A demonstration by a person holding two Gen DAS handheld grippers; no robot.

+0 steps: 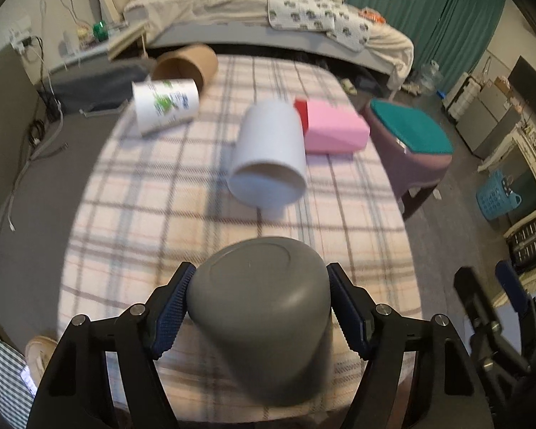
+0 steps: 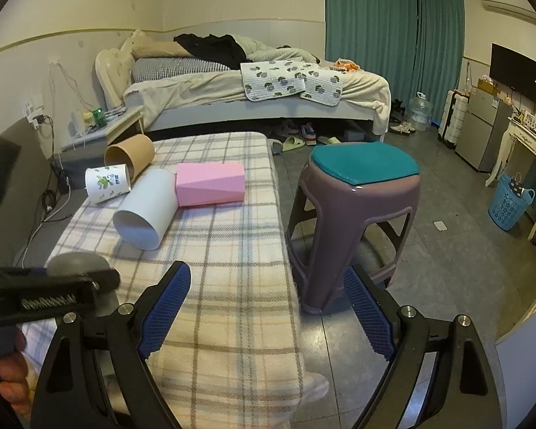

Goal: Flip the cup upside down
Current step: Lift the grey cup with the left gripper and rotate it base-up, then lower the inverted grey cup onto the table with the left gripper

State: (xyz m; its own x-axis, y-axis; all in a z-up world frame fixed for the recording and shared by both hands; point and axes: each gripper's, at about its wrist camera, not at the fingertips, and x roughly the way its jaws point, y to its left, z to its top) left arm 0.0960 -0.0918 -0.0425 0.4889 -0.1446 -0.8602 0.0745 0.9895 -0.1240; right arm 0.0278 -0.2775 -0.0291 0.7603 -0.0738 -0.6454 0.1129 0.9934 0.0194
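Left wrist view: left gripper (image 1: 259, 307) pinches the grey cup (image 1: 264, 318), base up, near the plaid table's (image 1: 143, 214) near edge. Printed cup (image 1: 165, 104) at 11 o'clock, lettering unreadable.

Right wrist view: right gripper (image 2: 268, 307) spread wide, nothing between, over the table's right edge; stool (image 2: 357, 214) at 1 o'clock.

Right claw (image 2: 264, 307) gapes empty over the plaid bench (image 2: 232, 250); left claw (image 2: 89, 279) at nine o'clock grips the grey cup (image 2: 77, 262).
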